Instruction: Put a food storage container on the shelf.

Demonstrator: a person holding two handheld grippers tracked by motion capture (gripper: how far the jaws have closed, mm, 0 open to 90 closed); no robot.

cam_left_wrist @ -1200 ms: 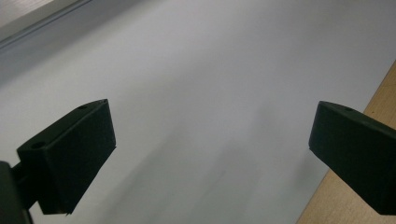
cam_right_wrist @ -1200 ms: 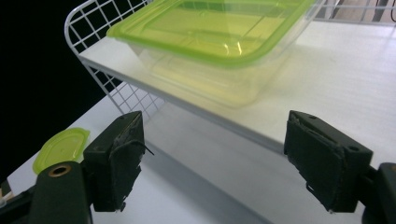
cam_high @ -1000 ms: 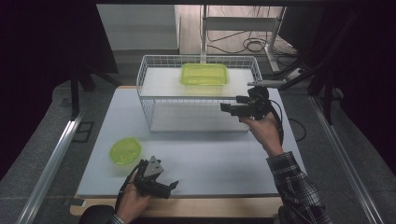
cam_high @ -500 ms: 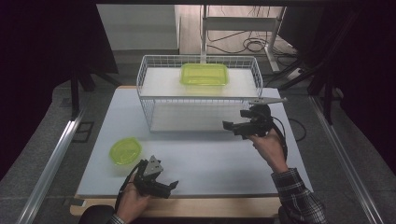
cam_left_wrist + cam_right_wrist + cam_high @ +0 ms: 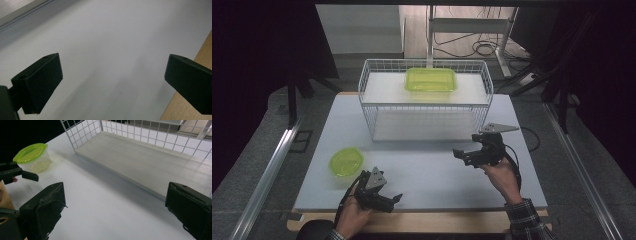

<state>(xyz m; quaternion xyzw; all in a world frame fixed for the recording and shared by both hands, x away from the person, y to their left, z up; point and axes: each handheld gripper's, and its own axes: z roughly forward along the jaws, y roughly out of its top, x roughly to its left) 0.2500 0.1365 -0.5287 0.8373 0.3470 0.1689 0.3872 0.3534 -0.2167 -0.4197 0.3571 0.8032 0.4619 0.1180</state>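
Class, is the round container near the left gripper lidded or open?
Lidded: a green lid covers the round container standing upright on the table.

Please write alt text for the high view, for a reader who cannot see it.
Two hand-held black grippers, left gripper and right gripper, hover open and empty over a white table. A round green-lidded plastic tub sits front-left; a rectangular green container rests on a white wire rack.

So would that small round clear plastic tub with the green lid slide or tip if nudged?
The small round clear plastic tub looks empty, so probably light; it would likely slide on the smooth white table. Being squat, it seems unlikely to tip.
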